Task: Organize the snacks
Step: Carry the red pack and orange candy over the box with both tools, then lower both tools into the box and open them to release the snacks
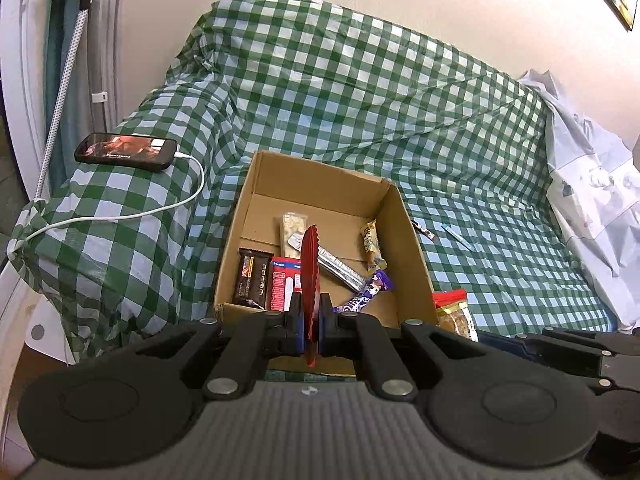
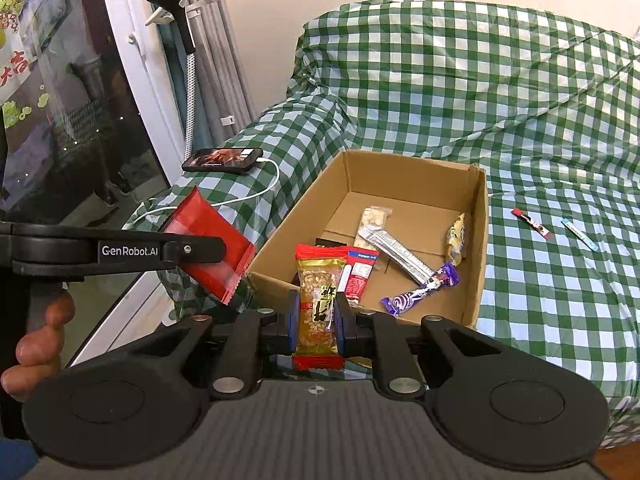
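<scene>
An open cardboard box (image 1: 256, 208) (image 2: 478, 240) sits on a sofa draped in green checked cloth and holds several wrapped snacks. My left gripper (image 1: 314, 320) is shut on a flat red packet (image 1: 310, 272), held edge-on over the box's near wall. From the right wrist view the same red packet (image 2: 212, 248) hangs left of the box in the left gripper (image 2: 224, 248). My right gripper (image 2: 318, 316) is shut on a peanut bar (image 2: 320, 300) with red ends, just before the box's near edge. That peanut bar (image 1: 454, 312) shows at the box's right corner in the left wrist view.
A phone (image 1: 126, 152) (image 2: 224, 160) on a white charging cable lies on the sofa arm left of the box. Two small sachets (image 2: 532, 222) (image 2: 580, 234) lie on the seat to the right. A white plastic bag (image 1: 592, 184) sits far right. A glass door (image 2: 60, 100) stands left.
</scene>
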`<state>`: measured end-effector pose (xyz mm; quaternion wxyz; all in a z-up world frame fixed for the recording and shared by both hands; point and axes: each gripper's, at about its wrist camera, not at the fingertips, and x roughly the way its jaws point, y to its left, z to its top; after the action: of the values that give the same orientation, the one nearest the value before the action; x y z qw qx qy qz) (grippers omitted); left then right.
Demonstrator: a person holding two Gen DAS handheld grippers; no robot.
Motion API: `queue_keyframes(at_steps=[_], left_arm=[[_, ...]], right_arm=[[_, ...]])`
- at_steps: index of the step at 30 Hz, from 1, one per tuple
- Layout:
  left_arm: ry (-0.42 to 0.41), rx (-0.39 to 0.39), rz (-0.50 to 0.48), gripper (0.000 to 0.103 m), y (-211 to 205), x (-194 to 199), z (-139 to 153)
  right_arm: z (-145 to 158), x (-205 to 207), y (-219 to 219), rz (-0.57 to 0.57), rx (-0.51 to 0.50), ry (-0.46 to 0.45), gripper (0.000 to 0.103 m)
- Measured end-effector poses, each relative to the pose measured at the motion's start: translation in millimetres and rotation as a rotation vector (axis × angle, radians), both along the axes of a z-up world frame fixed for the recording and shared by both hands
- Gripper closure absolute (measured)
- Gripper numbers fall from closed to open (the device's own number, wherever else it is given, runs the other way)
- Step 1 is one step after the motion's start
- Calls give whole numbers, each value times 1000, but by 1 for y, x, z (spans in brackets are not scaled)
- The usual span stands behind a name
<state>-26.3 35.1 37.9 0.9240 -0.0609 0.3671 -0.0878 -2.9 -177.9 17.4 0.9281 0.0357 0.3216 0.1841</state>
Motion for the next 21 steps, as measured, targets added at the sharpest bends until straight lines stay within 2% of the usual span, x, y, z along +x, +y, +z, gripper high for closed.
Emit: queue_keyframes(at_steps=[7,21], left_arm=[[8,2,-3,97,-3,1,-1],[48,23,8,97,-3,41,0]], right_arm=[[0,0,0,-6,2,4,85],[-1,21,-11,-40,-3,17,85]])
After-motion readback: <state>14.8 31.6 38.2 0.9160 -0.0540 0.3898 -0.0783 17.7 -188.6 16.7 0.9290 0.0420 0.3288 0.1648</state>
